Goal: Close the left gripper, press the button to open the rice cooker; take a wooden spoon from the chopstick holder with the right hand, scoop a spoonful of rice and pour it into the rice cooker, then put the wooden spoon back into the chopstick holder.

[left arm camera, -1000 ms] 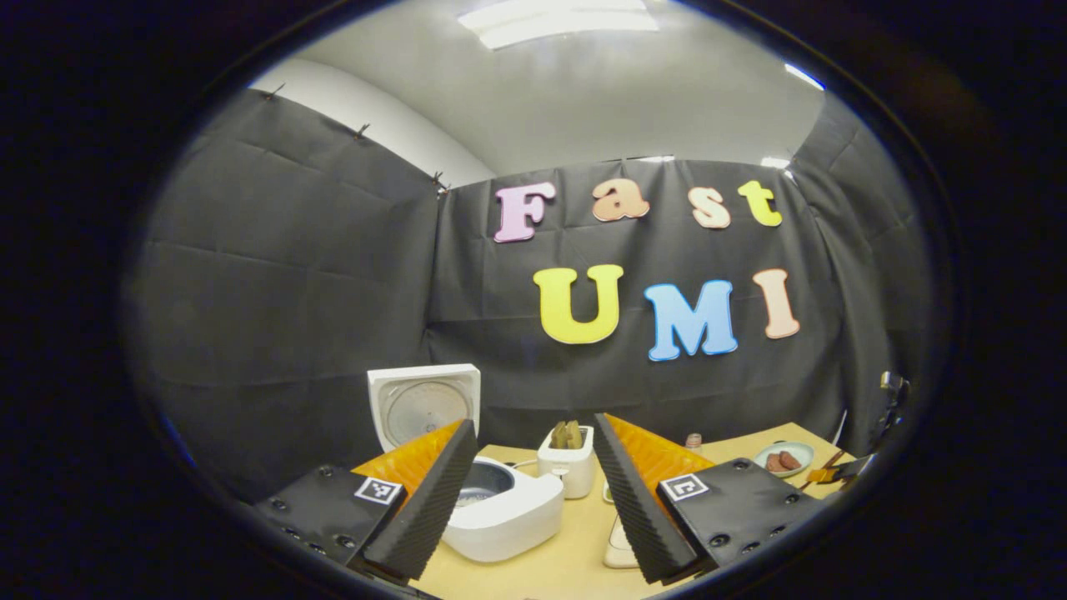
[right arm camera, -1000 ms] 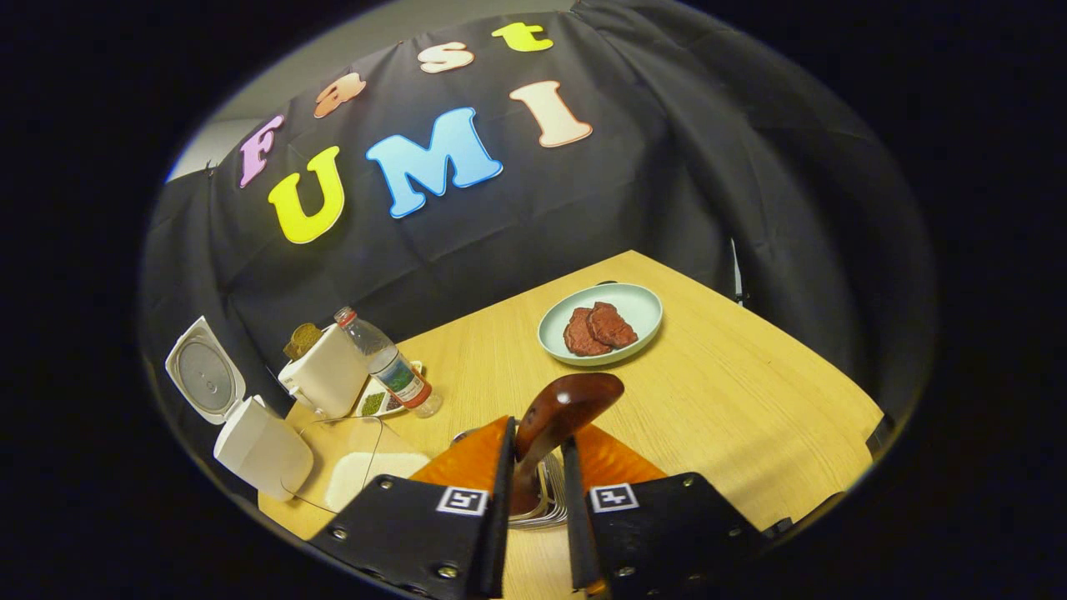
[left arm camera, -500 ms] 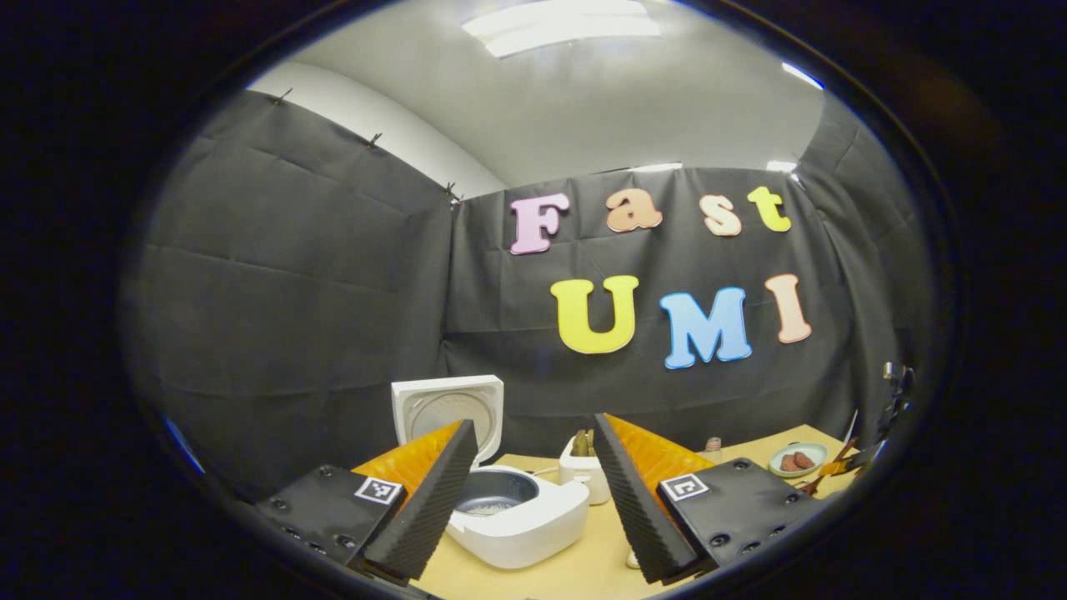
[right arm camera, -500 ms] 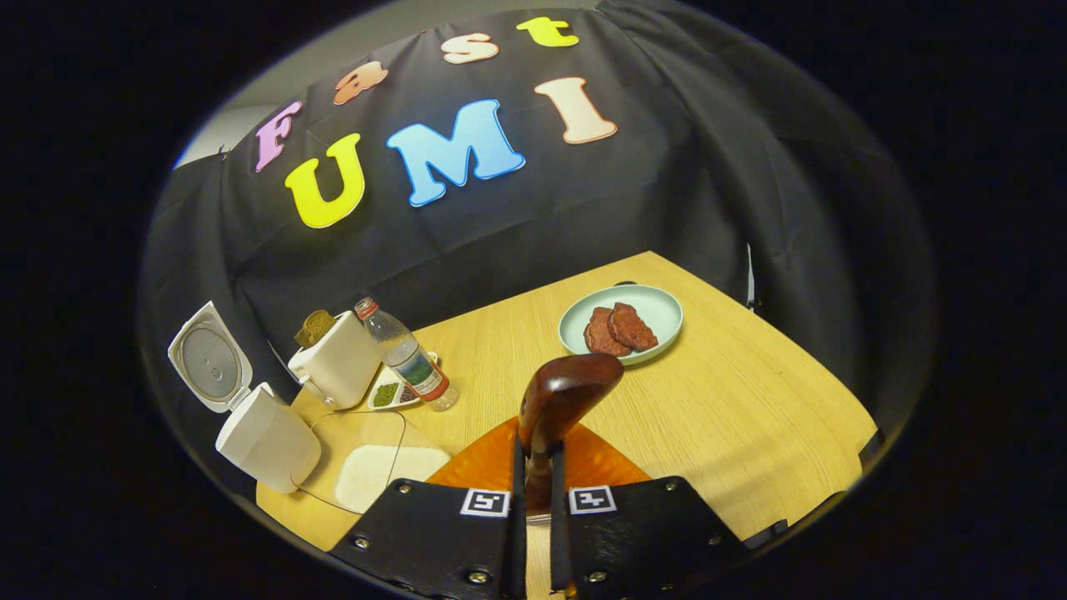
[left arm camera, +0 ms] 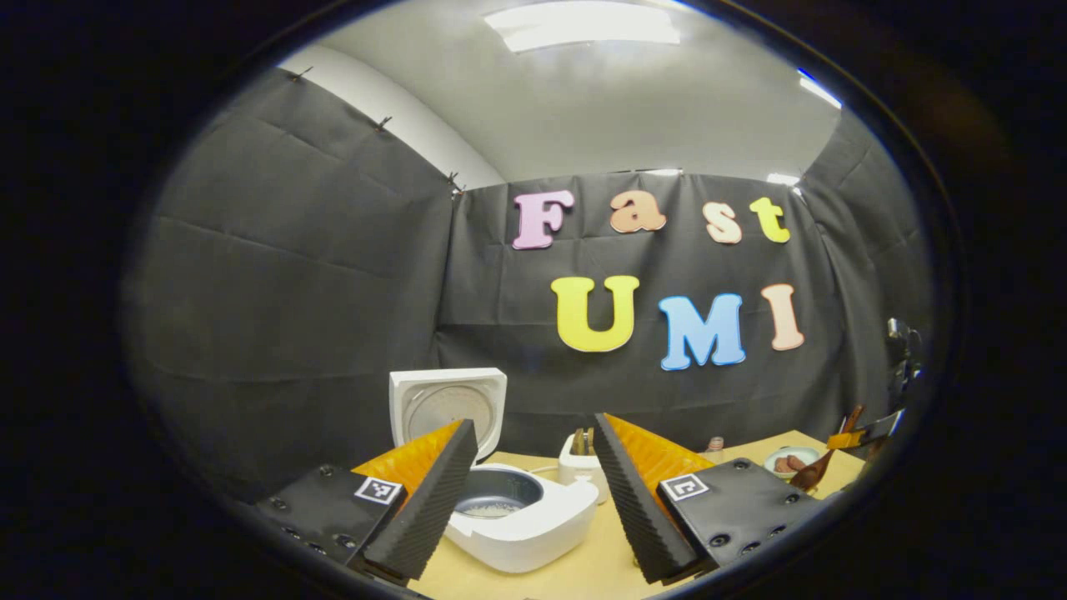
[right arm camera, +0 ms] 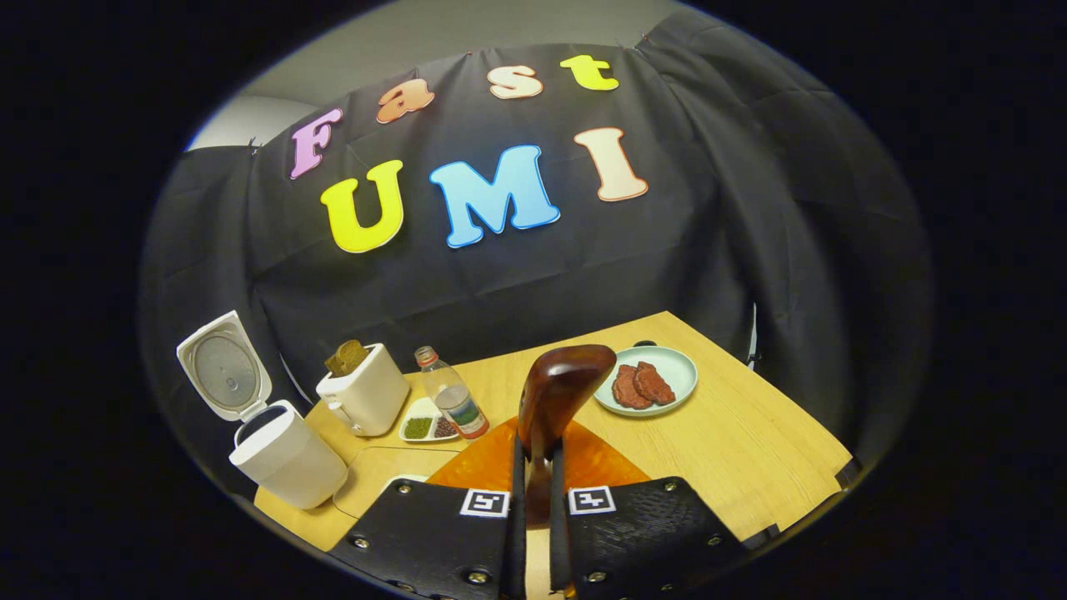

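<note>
1. In the right gripper view, the right gripper has its jaws pressed narrow on the handle of the wooden spoon, whose bowl stands upright above them; the spoon looks lifted clear, so the fetching step seems done.
2. The next move is judged to be a swing toward 8 o'clock, down to the pale rice patch under the jaws' near-left edge; it is mostly hidden.
3. The rice cooker sits at 9 o'clock, lid upright, ready for pouring.
4. A bottle, a small dish and a toaster stand between 10 and 11 o'clock on the bench; the bottle could be clipped.
5. The plate lies at 1 o'clock.
6. In the left gripper view, the left gripper hangs wide apart, holding nothing, with the cooker beyond.
</note>
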The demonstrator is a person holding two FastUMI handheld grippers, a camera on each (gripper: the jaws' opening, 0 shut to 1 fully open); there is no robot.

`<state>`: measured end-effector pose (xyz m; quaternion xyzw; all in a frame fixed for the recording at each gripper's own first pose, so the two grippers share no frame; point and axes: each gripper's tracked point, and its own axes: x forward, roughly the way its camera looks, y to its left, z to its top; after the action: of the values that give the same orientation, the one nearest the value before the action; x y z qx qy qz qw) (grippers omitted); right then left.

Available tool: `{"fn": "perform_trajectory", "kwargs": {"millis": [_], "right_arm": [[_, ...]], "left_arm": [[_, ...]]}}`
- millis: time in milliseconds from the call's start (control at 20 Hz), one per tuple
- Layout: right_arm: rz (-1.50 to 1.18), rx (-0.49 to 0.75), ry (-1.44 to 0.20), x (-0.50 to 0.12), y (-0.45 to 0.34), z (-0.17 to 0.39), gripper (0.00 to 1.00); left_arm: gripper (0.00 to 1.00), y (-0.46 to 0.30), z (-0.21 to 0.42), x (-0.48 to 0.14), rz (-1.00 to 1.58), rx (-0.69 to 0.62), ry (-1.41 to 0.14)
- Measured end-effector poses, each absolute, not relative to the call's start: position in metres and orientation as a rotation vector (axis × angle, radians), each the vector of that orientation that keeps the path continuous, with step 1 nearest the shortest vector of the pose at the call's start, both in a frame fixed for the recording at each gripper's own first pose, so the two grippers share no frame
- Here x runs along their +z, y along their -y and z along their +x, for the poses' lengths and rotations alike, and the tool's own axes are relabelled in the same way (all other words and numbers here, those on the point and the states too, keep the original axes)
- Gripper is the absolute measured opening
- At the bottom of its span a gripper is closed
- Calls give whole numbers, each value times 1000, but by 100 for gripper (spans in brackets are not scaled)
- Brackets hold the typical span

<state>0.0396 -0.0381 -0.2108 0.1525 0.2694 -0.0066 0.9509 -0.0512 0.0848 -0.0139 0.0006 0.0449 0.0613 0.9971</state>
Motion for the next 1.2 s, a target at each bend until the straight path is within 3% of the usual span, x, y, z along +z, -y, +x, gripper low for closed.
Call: {"fn": "perform_trajectory", "kwargs": {"millis": [450, 1200], "right_arm": [[328, 70, -548, -219, -53, 62, 12], [208, 121, -608, -317, -149, 87, 11]], "left_arm": [[96, -142, -46, -27, -38, 121, -115], [99, -216, -45, -52, 19, 161, -177]]}}
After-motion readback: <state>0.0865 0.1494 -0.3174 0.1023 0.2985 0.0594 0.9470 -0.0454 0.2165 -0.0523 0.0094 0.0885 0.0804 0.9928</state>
